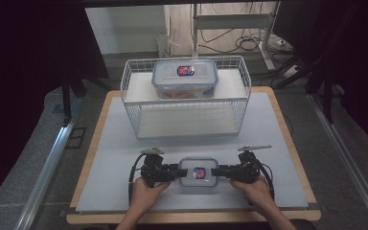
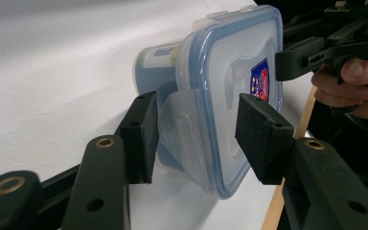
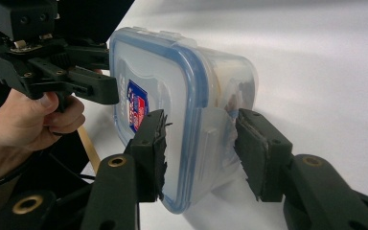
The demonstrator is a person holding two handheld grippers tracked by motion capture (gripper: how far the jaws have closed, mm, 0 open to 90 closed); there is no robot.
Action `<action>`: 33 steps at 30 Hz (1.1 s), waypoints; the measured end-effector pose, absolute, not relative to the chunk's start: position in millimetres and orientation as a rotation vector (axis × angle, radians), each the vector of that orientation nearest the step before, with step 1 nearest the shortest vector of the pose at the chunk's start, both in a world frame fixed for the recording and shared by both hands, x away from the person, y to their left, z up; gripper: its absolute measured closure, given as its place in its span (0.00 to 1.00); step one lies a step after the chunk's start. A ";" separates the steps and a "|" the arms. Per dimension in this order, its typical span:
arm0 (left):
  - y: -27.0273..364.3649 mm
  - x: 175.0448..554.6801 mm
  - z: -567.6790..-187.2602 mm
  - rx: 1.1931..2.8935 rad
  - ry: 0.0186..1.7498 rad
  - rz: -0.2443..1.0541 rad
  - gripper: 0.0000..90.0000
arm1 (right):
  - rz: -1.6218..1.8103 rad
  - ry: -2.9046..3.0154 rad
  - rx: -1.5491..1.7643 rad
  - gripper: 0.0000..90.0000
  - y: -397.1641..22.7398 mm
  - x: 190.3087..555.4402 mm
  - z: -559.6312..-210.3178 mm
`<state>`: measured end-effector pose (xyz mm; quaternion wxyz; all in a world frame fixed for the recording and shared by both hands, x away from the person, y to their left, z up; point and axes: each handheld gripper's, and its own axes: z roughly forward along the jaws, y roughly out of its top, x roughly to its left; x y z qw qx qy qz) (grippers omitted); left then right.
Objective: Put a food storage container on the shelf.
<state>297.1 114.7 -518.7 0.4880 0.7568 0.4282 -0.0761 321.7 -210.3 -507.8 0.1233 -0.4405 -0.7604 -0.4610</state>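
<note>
Dark curtains and trailing floor cables frame a pale grey table (image 1: 124,143) where two clear food boxes with blue-rimmed lids sit well apart. One box (image 1: 185,78) rests on the upper shelf of a single white wire rack (image 1: 129,103) at the far side; the second, smaller box (image 1: 199,172) lies near the front edge, between two hand-held grippers. From above, the left gripper (image 1: 176,173) and the right gripper (image 1: 219,172) meet it from opposite short ends. The left gripper view shows its pads (image 2: 141,139) straddling the lid's clear side flap (image 2: 182,124), one pad touching it, the other just off the lid; a firm clamp cannot be told. The right gripper view shows its frayed pads (image 3: 155,153) either side of the opposite flap (image 3: 215,139), likewise uncertain.
</note>
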 end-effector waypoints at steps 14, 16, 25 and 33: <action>113.3 300.6 -514.7 1.846 1.065 -0.166 0.56 | -1.362 -2.280 -1.294 0.60 -204.6 320.4 -501.7; 113.8 301.1 -514.0 1.844 1.069 -0.162 0.56 | -1.367 -2.290 -1.291 0.60 -203.2 320.2 -500.7; 116.4 301.5 -499.2 1.829 1.055 -0.123 0.56 | -1.423 -2.283 -1.288 0.60 -201.2 321.5 -490.1; 123.3 304.7 -462.0 1.806 1.018 -0.041 0.56 | -1.507 -2.309 -1.241 0.60 -195.6 328.4 -456.3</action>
